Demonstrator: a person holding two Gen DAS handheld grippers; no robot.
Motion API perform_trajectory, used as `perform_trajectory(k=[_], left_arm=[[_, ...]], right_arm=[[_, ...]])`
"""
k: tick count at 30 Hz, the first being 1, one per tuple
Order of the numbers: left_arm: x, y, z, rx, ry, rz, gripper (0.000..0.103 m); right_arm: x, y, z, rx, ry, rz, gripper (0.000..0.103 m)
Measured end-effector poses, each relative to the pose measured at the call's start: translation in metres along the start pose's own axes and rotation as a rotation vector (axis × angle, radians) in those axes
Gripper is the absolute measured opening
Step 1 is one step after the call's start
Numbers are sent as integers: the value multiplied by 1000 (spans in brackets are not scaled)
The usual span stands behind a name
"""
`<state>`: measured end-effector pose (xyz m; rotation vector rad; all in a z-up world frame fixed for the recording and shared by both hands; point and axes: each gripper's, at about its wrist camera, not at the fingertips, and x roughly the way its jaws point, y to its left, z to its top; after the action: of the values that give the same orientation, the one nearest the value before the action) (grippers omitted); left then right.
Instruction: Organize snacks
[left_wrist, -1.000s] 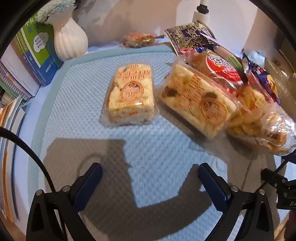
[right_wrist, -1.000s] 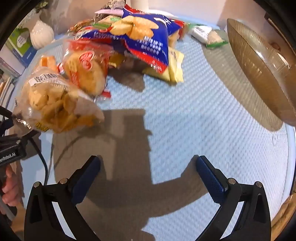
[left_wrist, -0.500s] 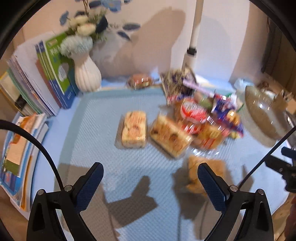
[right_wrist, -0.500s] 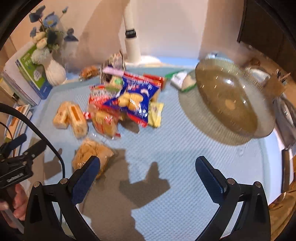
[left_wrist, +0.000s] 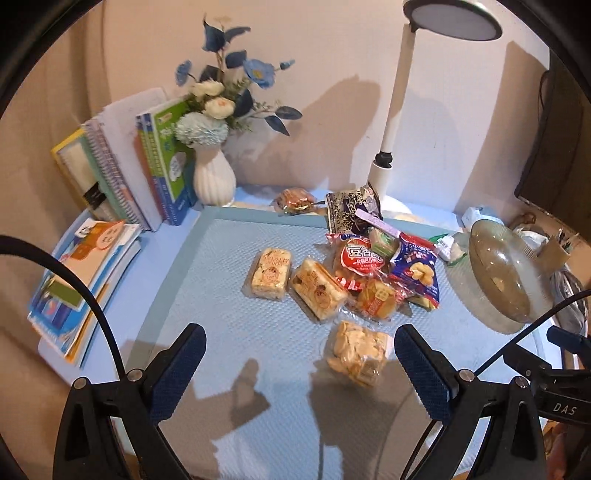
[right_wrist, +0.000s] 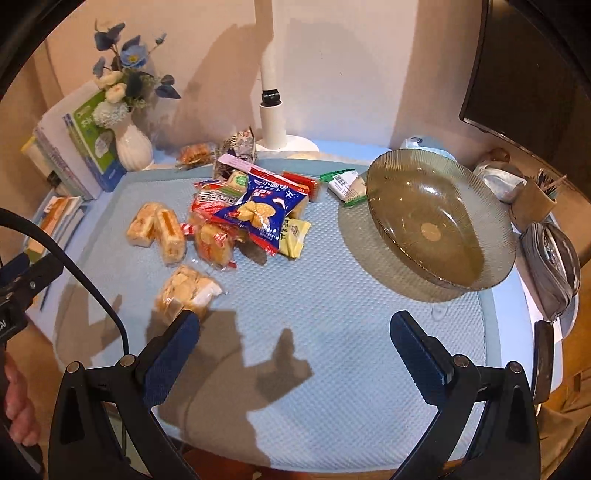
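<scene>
Both my tongs, left gripper and right gripper, hang spread and empty; clear-wrapped cracker packet lies between the left's fingers, ribbed glass bowl ahead-right.

I see a pale blue dimpled mat, an amber ribbed glass bowl, a blue biscuit bag, a white fluted vase, my dark blue finger pads.

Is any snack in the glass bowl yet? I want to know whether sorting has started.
No. In the right wrist view the glass bowl holds nothing, and the snack packets all lie on the blue mat.
</scene>
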<state>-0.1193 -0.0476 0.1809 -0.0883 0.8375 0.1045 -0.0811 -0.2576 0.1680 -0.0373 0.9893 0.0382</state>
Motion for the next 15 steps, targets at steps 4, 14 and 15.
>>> perform_trajectory(k=[4, 14, 15], left_arm=[[-17, -7, -18, 2, -1, 24, 101], [-31, -17, -41, 16, 20, 39, 101], [-31, -16, -42, 8, 25, 36, 101]], right_arm=[[-11, -5, -14, -3, -14, 22, 103], [-20, -4, -34, -10, -3, 30, 103], [-20, -3, -35, -12, -2, 29, 103]])
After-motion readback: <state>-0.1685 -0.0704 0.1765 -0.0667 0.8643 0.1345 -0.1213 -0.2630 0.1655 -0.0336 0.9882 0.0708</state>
